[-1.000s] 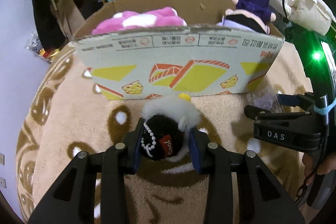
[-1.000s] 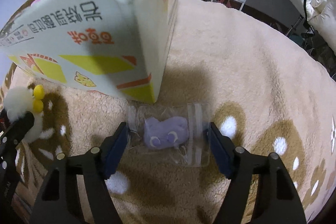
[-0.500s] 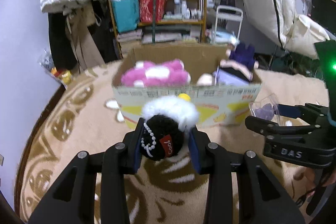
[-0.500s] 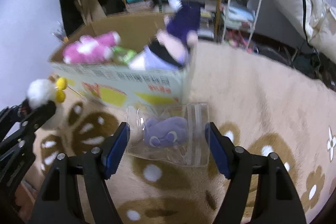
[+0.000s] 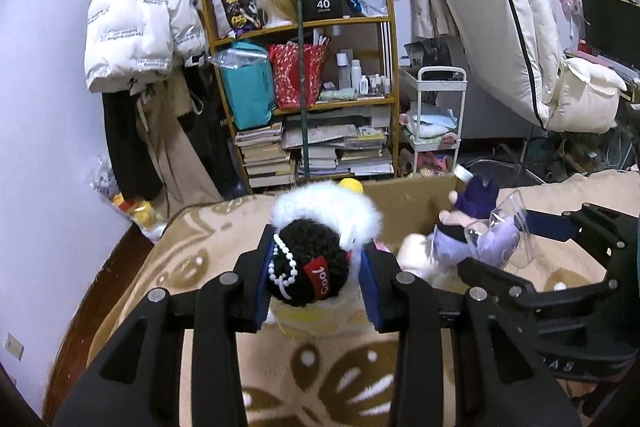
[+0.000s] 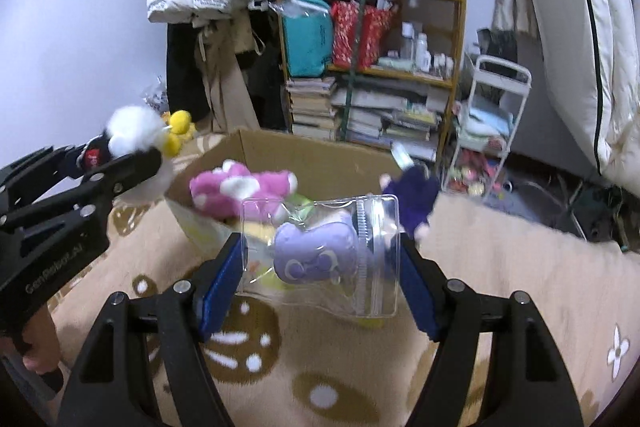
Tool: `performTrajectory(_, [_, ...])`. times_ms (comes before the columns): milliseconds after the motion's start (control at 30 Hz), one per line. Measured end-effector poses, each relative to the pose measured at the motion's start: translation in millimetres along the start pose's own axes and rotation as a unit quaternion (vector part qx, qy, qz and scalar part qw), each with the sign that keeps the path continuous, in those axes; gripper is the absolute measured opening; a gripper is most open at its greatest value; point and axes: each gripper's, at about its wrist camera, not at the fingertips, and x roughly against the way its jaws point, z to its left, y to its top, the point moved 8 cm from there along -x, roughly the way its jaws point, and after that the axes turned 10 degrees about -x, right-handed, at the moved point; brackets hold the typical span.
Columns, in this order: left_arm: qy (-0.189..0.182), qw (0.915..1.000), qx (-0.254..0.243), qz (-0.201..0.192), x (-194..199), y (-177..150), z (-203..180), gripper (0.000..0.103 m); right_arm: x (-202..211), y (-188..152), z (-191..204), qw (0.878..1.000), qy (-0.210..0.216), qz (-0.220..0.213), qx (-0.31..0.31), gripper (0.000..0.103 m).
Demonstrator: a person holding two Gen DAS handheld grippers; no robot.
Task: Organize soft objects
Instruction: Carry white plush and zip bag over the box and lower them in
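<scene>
Left gripper (image 5: 316,281): jaws drawn narrow, blue pads clamped on both sides of a black curly plush ball (image 5: 310,267) with a white fluffy top, a yellow pompom, a white bead chain and a red tag reading "Cool". Right gripper (image 6: 322,267): jaws set wider, pads pressed against both edges of a clear zip pouch (image 6: 324,255) containing a lilac plush (image 6: 316,253) with a stitched face. Both items are held off the tan fleece blanket (image 6: 520,287), patterned brown and white, on the near side of the cardboard box (image 6: 312,157). The left tool's body, seen from the right wrist, bears lettering that looks like "GenRobot.AI". Inside the box: a pink and white plush (image 6: 240,187) toward its left, a doll in dark purple (image 6: 412,193) at its right corner. Beyond the box stands a wooden shelf (image 5: 304,99) carrying stacked books, bottles, a teal bag, a red bag and a black card marked "40". Left of the shelf hangs a white puffer jacket (image 5: 136,19) with printed text too small to read.
</scene>
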Motion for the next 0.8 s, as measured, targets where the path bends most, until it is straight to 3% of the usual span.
performTrajectory(233, [-0.014,0.9999,0.001,-0.003,-31,10,-2,0.036,-20,15,5,1.000,0.005,-0.021,0.006,0.078])
performTrajectory(467, [-0.028,0.9986,0.008,0.044,-71,-1,-7,0.037,-49,12,0,1.000,0.000,-0.004,0.004,0.079])
performTrajectory(667, [-0.046,0.9969,0.018,0.061,-88,-9,-10,0.039,-60,7,-2,1.000,-0.013,-0.002,0.018,0.080])
performTrajectory(733, [-0.043,0.9969,0.020,0.062,-90,-11,-8,0.044,-63,7,-3,1.000,-0.014,0.001,0.018,0.080])
performTrajectory(800, [-0.039,0.9974,0.025,0.055,-90,-10,-5,0.063,-65,6,-4,1.000,-0.015,0.004,0.019,0.081])
